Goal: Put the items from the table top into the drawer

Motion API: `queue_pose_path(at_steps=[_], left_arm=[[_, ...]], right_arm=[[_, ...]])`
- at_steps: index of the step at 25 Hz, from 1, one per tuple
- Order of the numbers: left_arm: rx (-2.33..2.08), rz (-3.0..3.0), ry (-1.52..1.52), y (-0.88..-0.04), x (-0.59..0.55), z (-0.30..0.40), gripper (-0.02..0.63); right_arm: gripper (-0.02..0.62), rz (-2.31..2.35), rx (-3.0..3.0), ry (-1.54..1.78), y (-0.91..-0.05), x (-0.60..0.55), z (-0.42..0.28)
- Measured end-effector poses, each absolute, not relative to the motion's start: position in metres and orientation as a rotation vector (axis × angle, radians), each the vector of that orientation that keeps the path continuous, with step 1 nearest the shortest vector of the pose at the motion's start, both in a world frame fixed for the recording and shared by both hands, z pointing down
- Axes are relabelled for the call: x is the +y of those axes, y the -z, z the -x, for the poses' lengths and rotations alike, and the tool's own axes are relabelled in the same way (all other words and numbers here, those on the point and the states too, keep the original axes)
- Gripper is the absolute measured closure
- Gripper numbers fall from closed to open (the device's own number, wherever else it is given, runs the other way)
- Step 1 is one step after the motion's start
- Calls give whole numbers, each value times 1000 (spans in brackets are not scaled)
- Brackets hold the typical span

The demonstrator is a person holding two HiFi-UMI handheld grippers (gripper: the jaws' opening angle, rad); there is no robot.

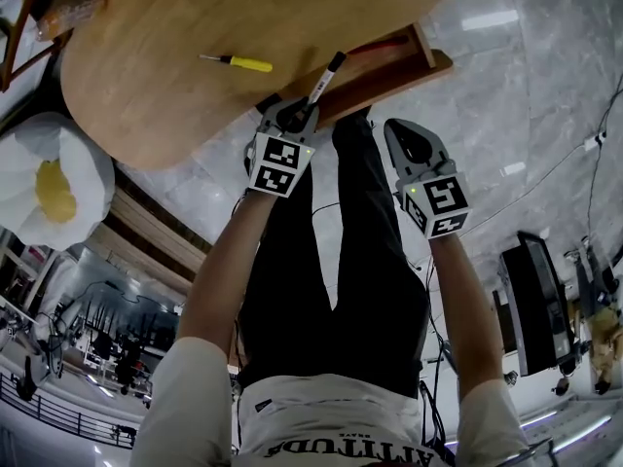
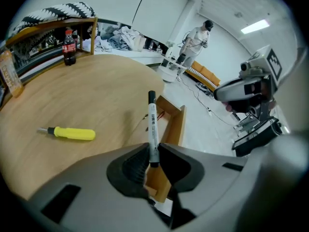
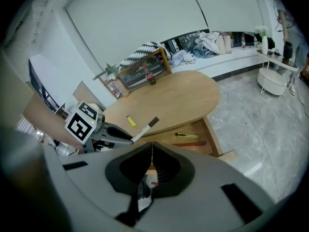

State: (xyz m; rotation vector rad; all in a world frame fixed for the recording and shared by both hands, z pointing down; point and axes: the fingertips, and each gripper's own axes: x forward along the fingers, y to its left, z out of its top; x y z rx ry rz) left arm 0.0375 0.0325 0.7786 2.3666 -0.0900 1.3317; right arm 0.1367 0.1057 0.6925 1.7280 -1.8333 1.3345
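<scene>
Left fingers (image 2: 131,170) clamp the marker (image 2: 152,124) by its tail over the desk (image 2: 96,91) edge beside the drawer (image 2: 176,124); right fingers (image 3: 133,170) sit together, empty. With so thin a hold, we risk it pivoting and dropping outside.

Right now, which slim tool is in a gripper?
The marker, in the left gripper; the screwdriver lies on the table, a yellow tool and a red tool in the drawer.
</scene>
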Motion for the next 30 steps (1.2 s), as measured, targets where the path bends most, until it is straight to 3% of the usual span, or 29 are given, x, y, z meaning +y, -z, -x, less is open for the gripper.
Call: queue_pose_path(at_steps=[19,30], left_arm=[[91,-2184,-1687,-861,63,-28,523],[39,-2231,-1659,-867,56,-35,513]], right_arm=[[575,-1774,-1807,-1378,-716,130,-147],[575,-1755,-1816,-1375,-721,129,-144]])
